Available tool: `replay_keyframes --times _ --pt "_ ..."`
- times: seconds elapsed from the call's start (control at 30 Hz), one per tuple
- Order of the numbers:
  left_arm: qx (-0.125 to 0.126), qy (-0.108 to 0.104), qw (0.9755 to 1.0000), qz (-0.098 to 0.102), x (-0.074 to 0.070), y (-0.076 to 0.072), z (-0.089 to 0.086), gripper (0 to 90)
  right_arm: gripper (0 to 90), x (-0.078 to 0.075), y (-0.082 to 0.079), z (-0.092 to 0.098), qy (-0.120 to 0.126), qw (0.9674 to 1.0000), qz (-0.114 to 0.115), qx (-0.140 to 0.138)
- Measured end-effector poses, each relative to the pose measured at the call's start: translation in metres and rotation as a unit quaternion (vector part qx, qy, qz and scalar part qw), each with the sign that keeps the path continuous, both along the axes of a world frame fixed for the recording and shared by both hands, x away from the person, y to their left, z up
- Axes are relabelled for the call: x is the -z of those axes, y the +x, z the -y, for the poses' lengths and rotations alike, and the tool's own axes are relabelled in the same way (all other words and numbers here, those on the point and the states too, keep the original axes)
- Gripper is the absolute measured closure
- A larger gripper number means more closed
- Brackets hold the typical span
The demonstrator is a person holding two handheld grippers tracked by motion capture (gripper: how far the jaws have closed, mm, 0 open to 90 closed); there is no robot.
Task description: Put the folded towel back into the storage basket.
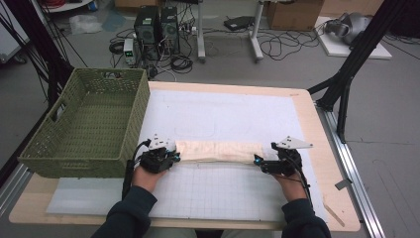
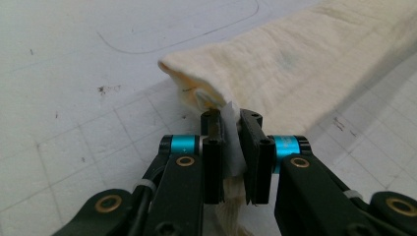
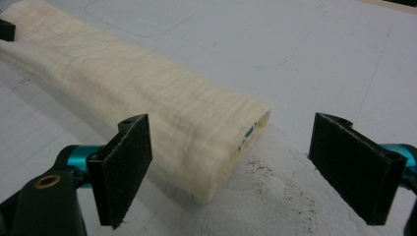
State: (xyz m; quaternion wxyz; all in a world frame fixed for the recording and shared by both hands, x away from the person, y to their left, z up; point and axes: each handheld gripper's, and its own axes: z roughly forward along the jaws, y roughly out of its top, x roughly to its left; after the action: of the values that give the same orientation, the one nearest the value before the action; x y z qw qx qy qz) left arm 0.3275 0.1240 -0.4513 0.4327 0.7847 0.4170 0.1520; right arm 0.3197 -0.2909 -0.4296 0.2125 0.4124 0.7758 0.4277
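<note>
A cream cloth (image 1: 216,150), folded into a long narrow strip, lies across the white mat between my two grippers. My left gripper (image 1: 171,156) is shut on the strip's left end; in the left gripper view the jaws pinch a corner of the cloth (image 2: 295,64) at the gripper (image 2: 232,130). My right gripper (image 1: 258,162) is at the strip's right end. In the right gripper view its jaws stand wide open around the folded end of the cloth (image 3: 162,98), with the gripper (image 3: 248,157) touching nothing.
A green woven basket (image 1: 133,119) stands at the table's left, close to my left hand. The white gridded mat (image 1: 223,193) covers most of the wooden table (image 1: 317,144). Black frame legs rise at the right, beyond the table edge.
</note>
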Motion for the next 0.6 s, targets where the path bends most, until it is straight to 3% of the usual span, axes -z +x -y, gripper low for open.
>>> replay_keyframes --times 0.07,0.17,0.33,0.4,0.5,0.6 --pt "0.0 -0.002 1.0 -0.001 0.0 0.0 0.0 80.3 18.8 0.0 0.0 0.0 0.003 1.0 -0.002 0.0" --pt "0.0 -0.003 1.0 -0.002 0.0 0.0 0.0 80.2 29.7 0.002 0.002 -0.002 0.005 0.9999 -0.008 0.003" --pt "0.0 -0.005 1.0 -0.003 0.0 0.0 -0.001 80.0 43.1 0.013 0.005 -0.011 -0.027 0.9989 -0.039 0.004" --pt "-0.001 -0.006 1.0 -0.004 0.0 0.0 0.0 80.0 44.5 0.018 0.007 -0.013 -0.038 0.9978 -0.053 0.003" --pt "-0.001 -0.006 1.0 -0.004 0.0 0.0 0.0 80.0 50.0 0.018 0.007 -0.014 -0.035 0.9979 -0.055 0.002" --pt "0.0 -0.004 1.0 -0.003 0.0 0.0 0.0 80.1 53.1 0.021 0.007 -0.012 -0.015 0.9979 -0.063 0.002"
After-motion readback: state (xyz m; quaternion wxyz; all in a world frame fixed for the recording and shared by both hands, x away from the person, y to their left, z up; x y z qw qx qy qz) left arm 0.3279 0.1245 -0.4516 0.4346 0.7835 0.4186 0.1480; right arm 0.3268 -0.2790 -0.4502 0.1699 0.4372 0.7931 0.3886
